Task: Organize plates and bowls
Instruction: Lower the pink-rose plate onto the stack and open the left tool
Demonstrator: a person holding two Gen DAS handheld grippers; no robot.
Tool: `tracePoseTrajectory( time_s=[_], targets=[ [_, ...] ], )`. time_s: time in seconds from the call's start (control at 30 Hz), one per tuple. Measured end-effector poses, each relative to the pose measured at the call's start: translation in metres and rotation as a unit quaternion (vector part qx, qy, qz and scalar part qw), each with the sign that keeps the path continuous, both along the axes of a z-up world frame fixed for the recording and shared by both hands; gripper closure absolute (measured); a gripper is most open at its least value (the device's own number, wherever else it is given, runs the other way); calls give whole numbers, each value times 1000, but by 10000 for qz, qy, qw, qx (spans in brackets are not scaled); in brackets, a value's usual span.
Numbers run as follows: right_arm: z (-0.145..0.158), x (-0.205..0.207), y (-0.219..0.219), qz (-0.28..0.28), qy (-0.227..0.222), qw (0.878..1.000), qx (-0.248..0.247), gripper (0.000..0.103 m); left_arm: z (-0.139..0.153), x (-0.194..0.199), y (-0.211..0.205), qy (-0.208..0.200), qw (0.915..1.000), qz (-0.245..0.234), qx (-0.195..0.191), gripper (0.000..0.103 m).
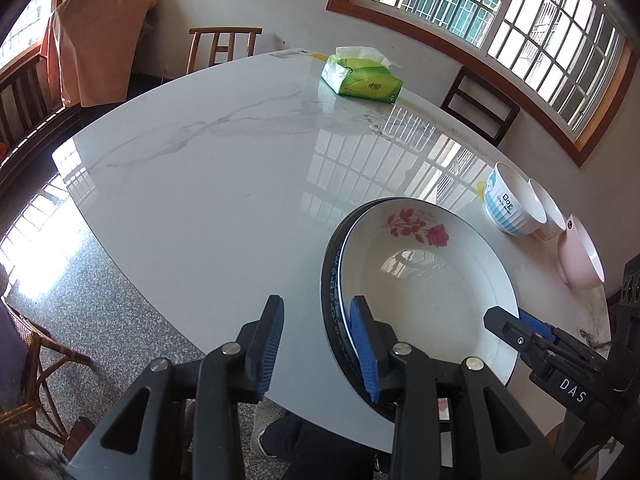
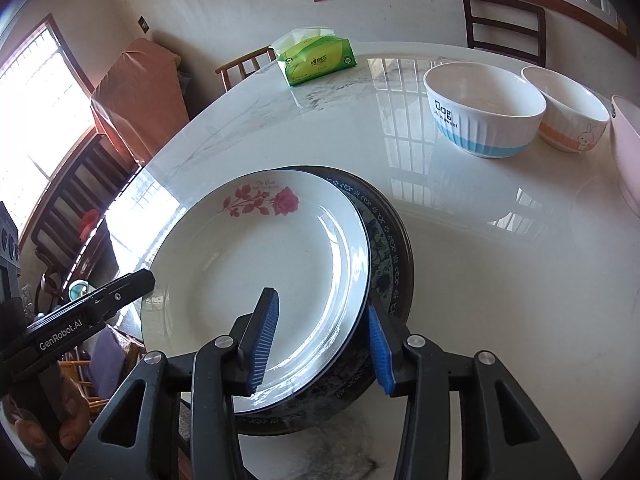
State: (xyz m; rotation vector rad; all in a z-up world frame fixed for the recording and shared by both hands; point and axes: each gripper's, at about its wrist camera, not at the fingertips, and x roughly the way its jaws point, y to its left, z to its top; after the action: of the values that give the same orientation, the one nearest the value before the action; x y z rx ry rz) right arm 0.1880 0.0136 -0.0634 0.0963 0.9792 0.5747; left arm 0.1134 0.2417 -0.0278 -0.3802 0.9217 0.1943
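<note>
A white rose plate (image 1: 424, 280) (image 2: 256, 272) lies on a dark blue patterned plate (image 1: 332, 300) (image 2: 384, 240) at the table's near edge. My left gripper (image 1: 318, 348) is open; its right finger lies over the plates' left rim, its left finger out over the table. My right gripper (image 2: 320, 340) is open and straddles the rose plate's right rim, one finger over the plate, the other outside it. Three bowls stand to the right: a blue-striped "Dog" bowl (image 1: 510, 204) (image 2: 484, 110), a rabbit bowl (image 1: 550, 212) (image 2: 568, 116), a pink bowl (image 1: 580, 256) (image 2: 628, 152).
The white marble table (image 1: 208, 184) (image 2: 500, 280) carries a green tissue pack (image 1: 362, 76) (image 2: 316, 60) at the far side. Wooden chairs (image 1: 224, 46) (image 2: 504, 24) stand around it. The plates sit close to the table's near edge.
</note>
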Motion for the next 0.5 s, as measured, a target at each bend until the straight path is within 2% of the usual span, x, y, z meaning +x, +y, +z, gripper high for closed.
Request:
tracePoseTrajectory(
  time_s=[0.17, 0.4, 0.5],
  targets=[
    [4, 1, -1, -53, -173, 9998, -103, 52, 0, 0, 0, 16, 10000, 1, -27, 68],
    [6, 3, -6, -84, -219, 9997, -66, 52, 0, 1, -1, 38, 10000, -27, -8, 68],
    [6, 1, -8, -128, -274, 9995, -43, 52, 2, -2, -6, 40, 9999, -38, 135, 68]
  ],
)
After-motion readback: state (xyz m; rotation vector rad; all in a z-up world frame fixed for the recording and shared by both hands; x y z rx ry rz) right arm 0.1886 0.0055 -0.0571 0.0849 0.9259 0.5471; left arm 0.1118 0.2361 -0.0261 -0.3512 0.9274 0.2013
